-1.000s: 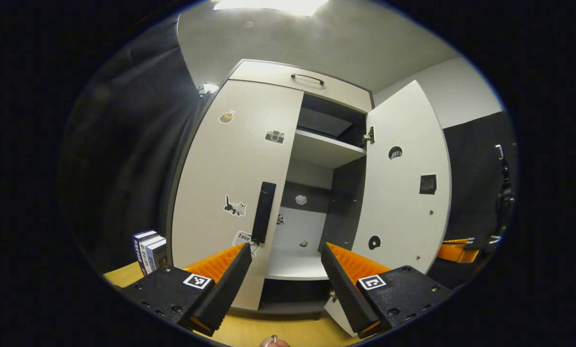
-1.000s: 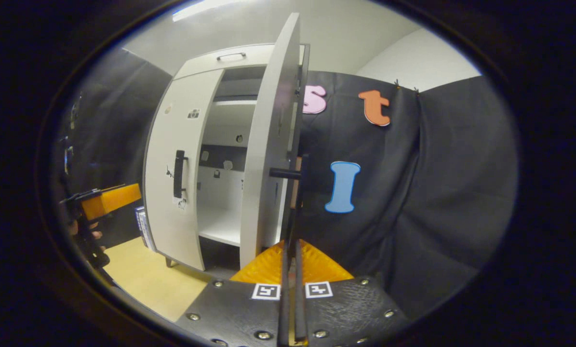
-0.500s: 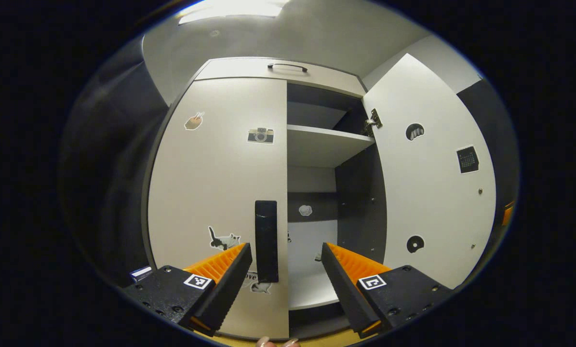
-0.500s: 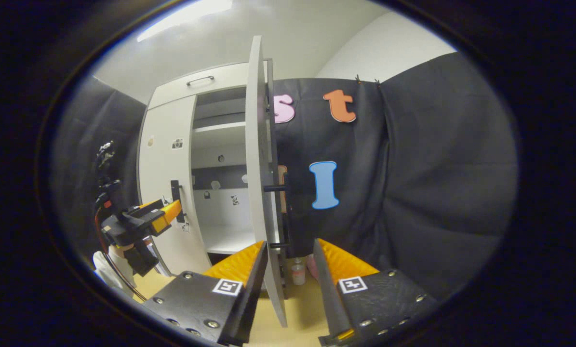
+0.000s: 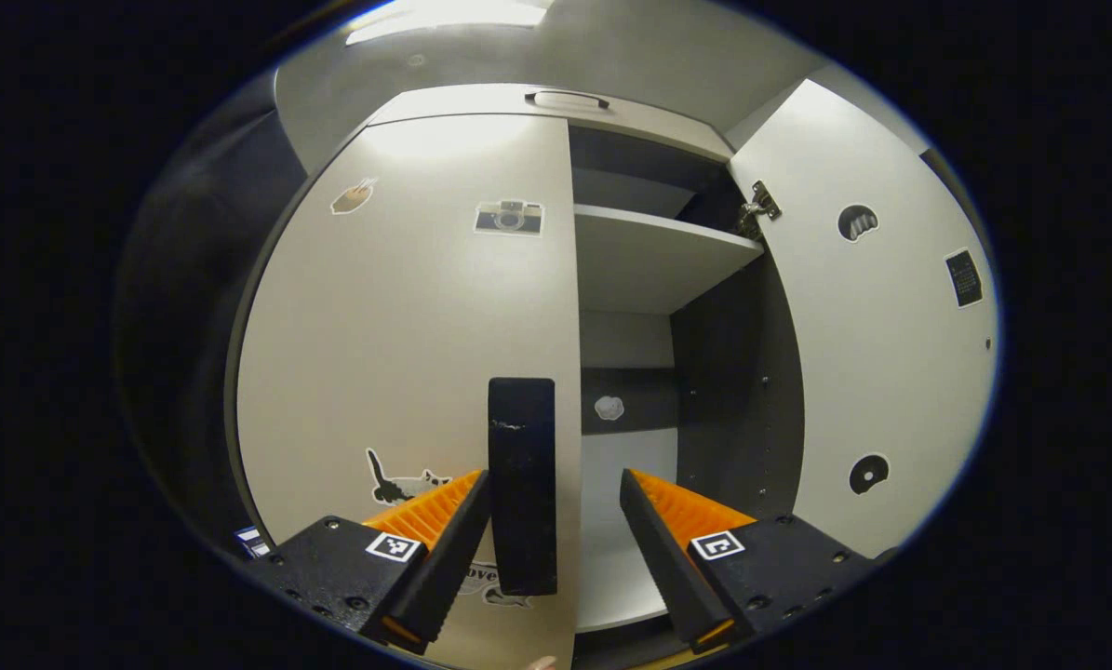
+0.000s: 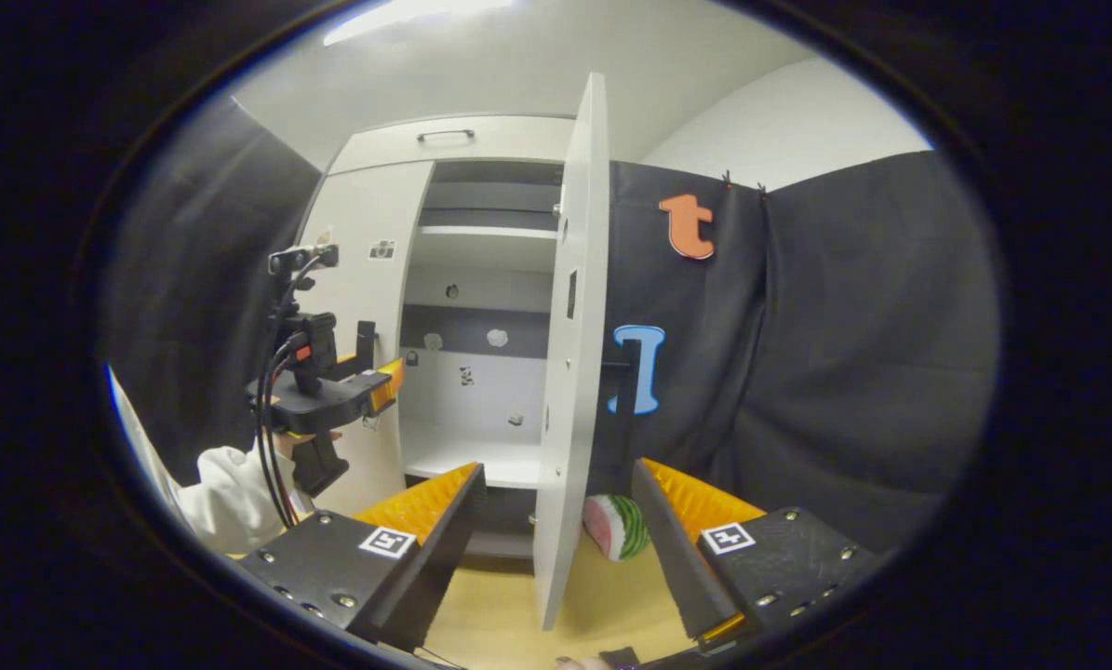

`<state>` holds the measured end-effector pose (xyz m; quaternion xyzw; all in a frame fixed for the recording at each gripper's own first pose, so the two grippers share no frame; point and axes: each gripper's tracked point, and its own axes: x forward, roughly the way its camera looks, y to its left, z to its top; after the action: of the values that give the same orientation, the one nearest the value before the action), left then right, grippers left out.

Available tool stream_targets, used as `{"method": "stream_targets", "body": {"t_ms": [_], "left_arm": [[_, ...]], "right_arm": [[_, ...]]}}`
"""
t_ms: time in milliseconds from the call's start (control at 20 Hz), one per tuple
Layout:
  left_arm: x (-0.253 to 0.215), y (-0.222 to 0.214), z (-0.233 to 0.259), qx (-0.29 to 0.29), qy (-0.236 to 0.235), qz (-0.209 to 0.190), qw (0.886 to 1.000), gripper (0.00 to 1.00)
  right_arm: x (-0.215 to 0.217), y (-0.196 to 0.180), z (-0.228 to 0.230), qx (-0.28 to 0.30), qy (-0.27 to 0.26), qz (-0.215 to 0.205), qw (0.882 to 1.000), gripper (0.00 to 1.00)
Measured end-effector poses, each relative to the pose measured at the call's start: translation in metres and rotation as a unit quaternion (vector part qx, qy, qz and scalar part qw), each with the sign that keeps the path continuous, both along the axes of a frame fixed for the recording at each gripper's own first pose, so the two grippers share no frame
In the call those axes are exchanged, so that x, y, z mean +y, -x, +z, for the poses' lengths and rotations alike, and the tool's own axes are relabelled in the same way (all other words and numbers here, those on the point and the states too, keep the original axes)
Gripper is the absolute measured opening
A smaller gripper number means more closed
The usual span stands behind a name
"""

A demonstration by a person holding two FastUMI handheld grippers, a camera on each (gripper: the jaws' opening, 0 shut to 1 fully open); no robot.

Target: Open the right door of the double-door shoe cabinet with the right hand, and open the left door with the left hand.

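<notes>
- Right door (image 6: pixel 569 372) is swung wide open, framed by the spread right gripper (image 6: pixel 556 521).
- Left door (image 5: pixel 407 354) is shut; its handle (image 5: pixel 522 484) is straddled, ungrasped, by the spread left gripper (image 5: pixel 556 521).

Looks like a staged recording booth rather than anyone's actual home. Black cloth (image 6: pixel 825 354) hangs in folds as the walls, with plain white wall (image 6: pixel 779 121) above it and a strip light (image 6: pixel 407 11) overhead. The one piece of furniture is a white double-door shoe cabinet (image 5: pixel 397 307) dotted with little stickers, standing on a pale wood floor (image 6: pixel 602 586). A watermelon toy (image 6: pixel 614 526) sits on that floor.
</notes>
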<state>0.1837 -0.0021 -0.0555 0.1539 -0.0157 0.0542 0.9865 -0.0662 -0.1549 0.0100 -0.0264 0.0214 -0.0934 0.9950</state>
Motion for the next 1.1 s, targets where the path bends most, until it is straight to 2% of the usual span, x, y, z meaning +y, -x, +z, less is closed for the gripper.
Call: {"method": "stream_targets", "body": {"t_ms": [50, 100, 150, 250, 400, 600, 800, 1000, 1100], "left_arm": [[0.004, 0.0, 0.001, -0.004, -0.005, 0.007, 1.0, 0.78], [0.008, 0.0, 0.001, -0.004, -0.005, 0.012, 1.0, 0.72], [0.013, 0.0, 0.0, -0.004, 0.001, 0.021, 1.0, 0.58], [0.013, 0.001, 0.002, -0.009, 0.013, 0.02, 1.0, 0.41], [0.014, 0.001, 0.001, -0.001, 0.0, 0.029, 1.0, 0.39], [0.013, 0.003, 0.0, 0.019, 0.014, 0.014, 1.0, 0.22], [0.008, 0.016, 0.005, 0.033, 0.026, -0.006, 0.999, 0.12], [0.003, 0.04, 0.012, 0.054, 0.042, -0.026, 0.997, 0.11], [0.005, 0.062, 0.018, 0.06, 0.042, -0.025, 0.997, 0.1]], "right_arm": [[-0.001, -0.002, -0.001, -0.001, -0.006, -0.001, 1.0, 0.96], [-0.004, -0.003, -0.002, 0.0, -0.011, -0.005, 1.0, 0.96], [-0.006, -0.004, -0.002, 0.0, -0.015, -0.008, 1.0, 0.96], [-0.008, -0.008, -0.002, 0.0, -0.018, -0.008, 1.0, 0.96], [-0.006, -0.013, -0.003, 0.002, -0.015, -0.003, 1.0, 0.96], [-0.005, -0.017, -0.002, 0.004, -0.01, 0.006, 1.0, 0.94], [-0.01, -0.021, -0.001, 0.001, -0.016, 0.024, 1.0, 0.94], [-0.011, -0.024, 0.001, -0.001, -0.017, 0.055, 0.998, 0.96], [0.0, -0.01, 0.004, -0.001, -0.015, 0.071, 0.997, 0.94]]}}
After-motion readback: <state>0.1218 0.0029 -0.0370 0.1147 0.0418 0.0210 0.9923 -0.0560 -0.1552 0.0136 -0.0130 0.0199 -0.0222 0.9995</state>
